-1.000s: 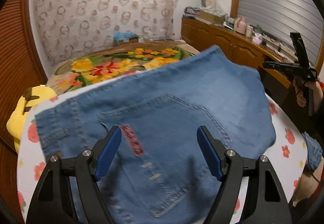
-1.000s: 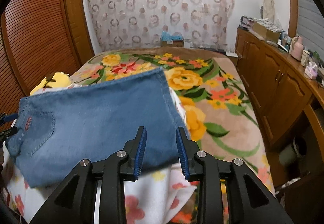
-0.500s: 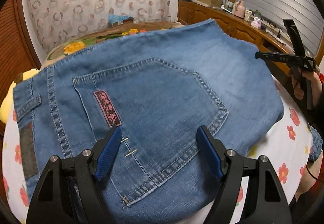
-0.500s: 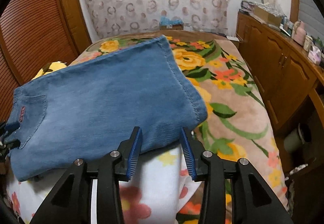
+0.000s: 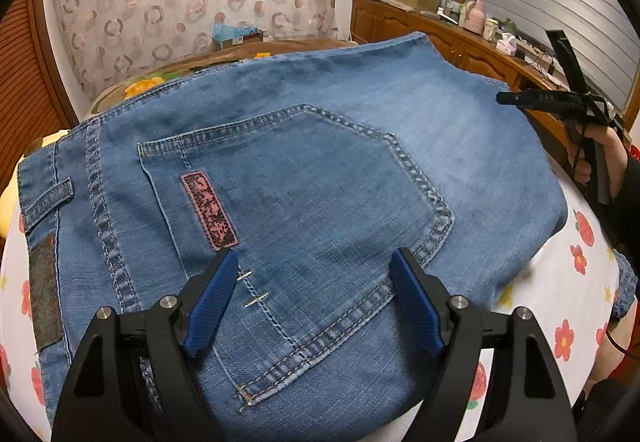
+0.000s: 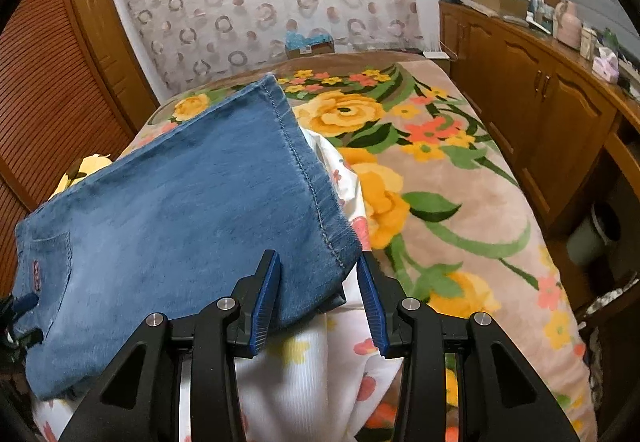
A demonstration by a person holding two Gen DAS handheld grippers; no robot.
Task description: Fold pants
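Observation:
Folded blue denim pants [image 5: 320, 170] lie flat on a white flowered cloth [image 5: 560, 290]. In the left wrist view my left gripper [image 5: 316, 298] is open over the back pocket, near the waistband end, empty. In the right wrist view the pants [image 6: 180, 210] stretch left, their hem end toward me. My right gripper [image 6: 318, 302] is open, its fingers either side of the near hem corner, not closed on it. The right gripper also shows in the left wrist view [image 5: 560, 98], held by a hand at the far right.
A flowered blanket [image 6: 440, 182] covers the bed beyond the cloth. Wooden cabinets [image 6: 540, 82] with clutter on top line the right wall. A louvred wooden door [image 6: 52, 82] stands at left. A yellow plush toy [image 6: 80, 170] lies behind the pants. A patterned curtain hangs at the back.
Both grippers have moved in closer and lower over the pants. The right gripper's fingers have opened wider and now sit around the hem corner. The pants lie still.

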